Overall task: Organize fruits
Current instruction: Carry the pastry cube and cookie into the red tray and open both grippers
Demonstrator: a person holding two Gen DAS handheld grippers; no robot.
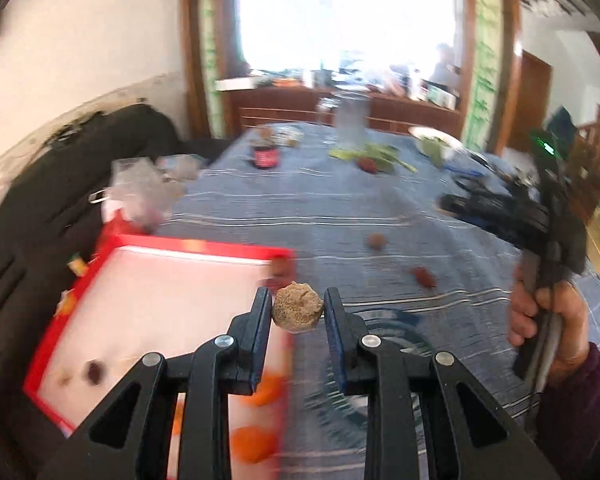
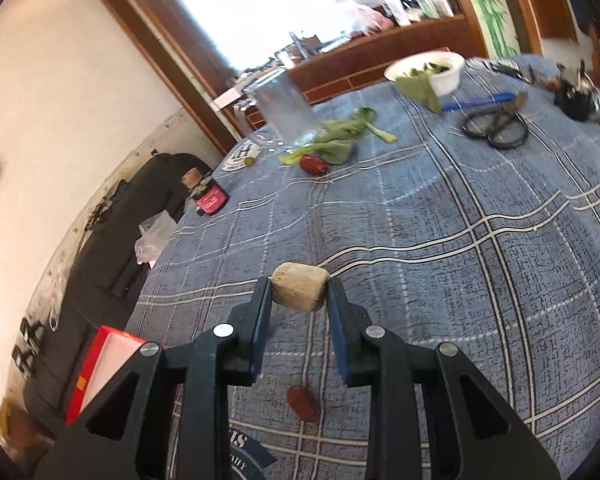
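Observation:
My left gripper point(image 1: 298, 306) is shut on a rough tan round fruit point(image 1: 297, 307), held above the right edge of a red-rimmed white tray point(image 1: 76, 292). The tray holds oranges point(image 1: 254, 442) and a dark date point(image 1: 95, 371). My right gripper point(image 2: 299, 294) is shut on a similar tan fruit point(image 2: 299, 287) above the blue checked tablecloth point(image 2: 440, 240). Red dates lie loose on the cloth: one below the right gripper point(image 2: 302, 402), one by the greens point(image 2: 313, 165), and two in the left wrist view point(image 1: 424, 277) point(image 1: 377, 241). The right gripper also shows in the left wrist view point(image 1: 452, 204).
On the far table stand a clear plastic container point(image 2: 285, 108), leafy greens point(image 2: 340, 136), a white bowl of greens point(image 2: 428, 70), black scissors point(image 2: 496, 124), a blue pen point(image 2: 476, 102) and a dark jar with a red label point(image 2: 210, 196). A black sofa point(image 2: 112, 248) lies left.

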